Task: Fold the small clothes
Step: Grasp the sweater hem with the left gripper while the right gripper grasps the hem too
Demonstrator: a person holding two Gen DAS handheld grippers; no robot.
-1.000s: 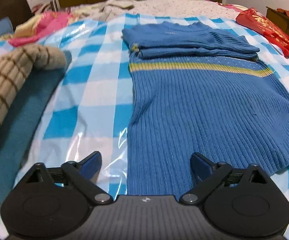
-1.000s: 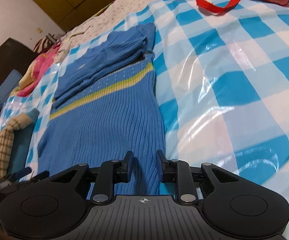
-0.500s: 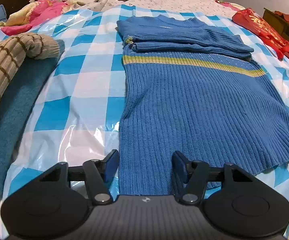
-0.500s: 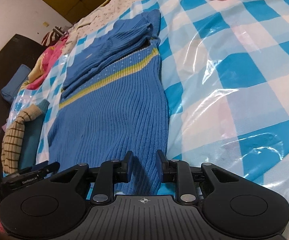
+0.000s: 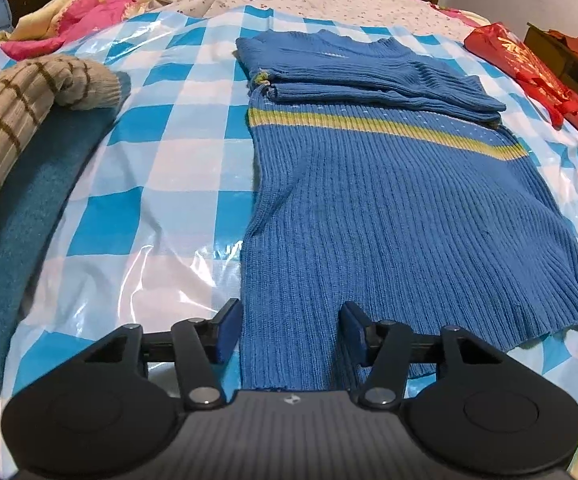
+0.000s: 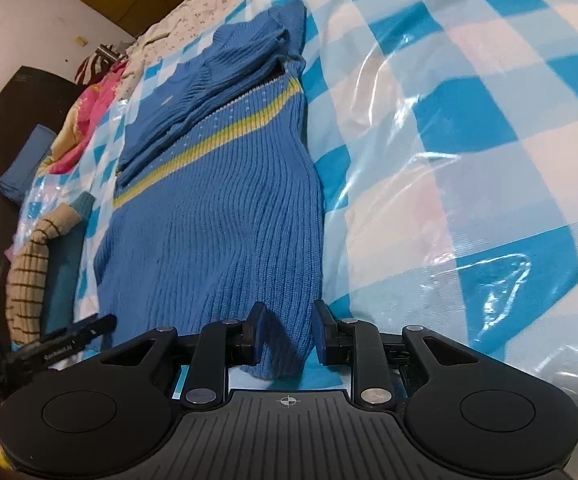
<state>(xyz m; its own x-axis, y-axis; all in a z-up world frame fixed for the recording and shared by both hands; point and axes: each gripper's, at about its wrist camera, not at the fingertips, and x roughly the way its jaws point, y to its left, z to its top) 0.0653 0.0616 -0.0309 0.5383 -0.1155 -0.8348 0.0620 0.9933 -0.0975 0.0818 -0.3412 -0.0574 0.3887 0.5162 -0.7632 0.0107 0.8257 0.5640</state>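
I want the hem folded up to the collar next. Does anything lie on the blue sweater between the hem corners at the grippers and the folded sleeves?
Nothing visible does. The blue sweater lies flat and bare from the hem up to its folded sleeves. The left gripper and the right gripper each straddle a hem corner. The striped beige garment lies off to the side.

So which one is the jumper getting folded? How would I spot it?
Look at the bed with the blue-and-white checked sheet. The jumper lies flat in the middle of it, sleeves folded across the chest. It is the only ribbed blue knit with a yellow stripe; the clothes beside it are striped beige and plain teal.
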